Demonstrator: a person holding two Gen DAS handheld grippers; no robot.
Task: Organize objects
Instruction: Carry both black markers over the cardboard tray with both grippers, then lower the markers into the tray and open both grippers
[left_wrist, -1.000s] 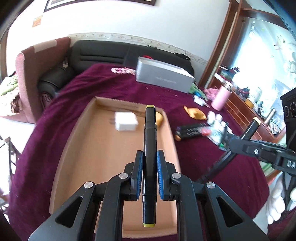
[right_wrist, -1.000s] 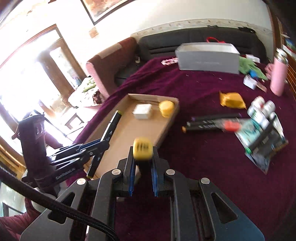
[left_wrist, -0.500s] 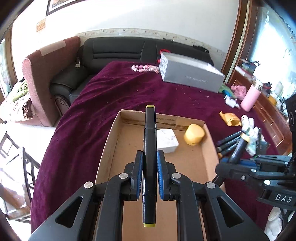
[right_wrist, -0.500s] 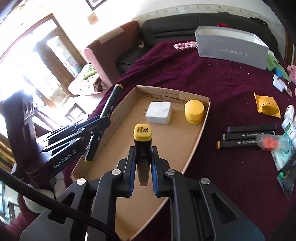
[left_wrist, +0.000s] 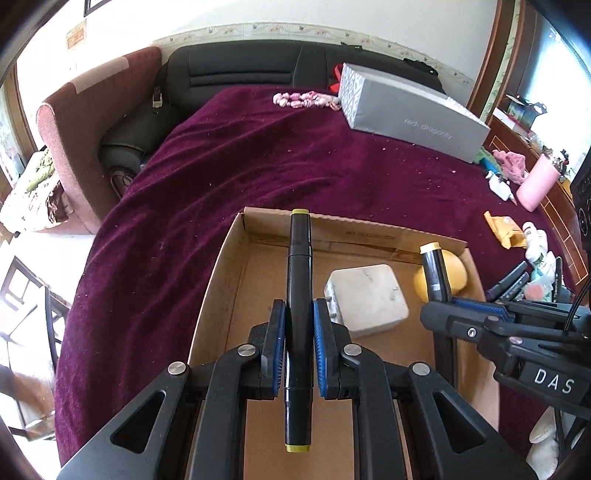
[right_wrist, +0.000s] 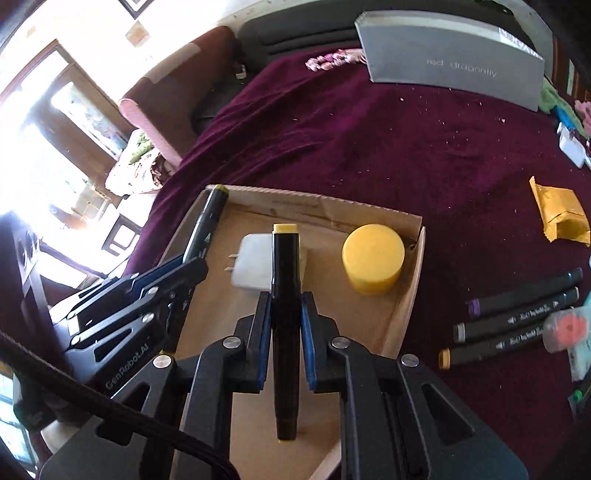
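Both markers (left_wrist: 298, 295) (right_wrist: 285, 295) now lower — over the box (left_wrist: 221, 266).

Left gripper (left_wrist: 299, 339) and right gripper (right_wrist: 283, 328), jaws clamped, side by side

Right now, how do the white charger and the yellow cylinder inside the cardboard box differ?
The white charger is flat and square with metal prongs; the yellow cylinder is round and stands taller. The charger lies near the middle of the cardboard box; the cylinder stands in the far right corner. Both rest on the box floor, held by no gripper.
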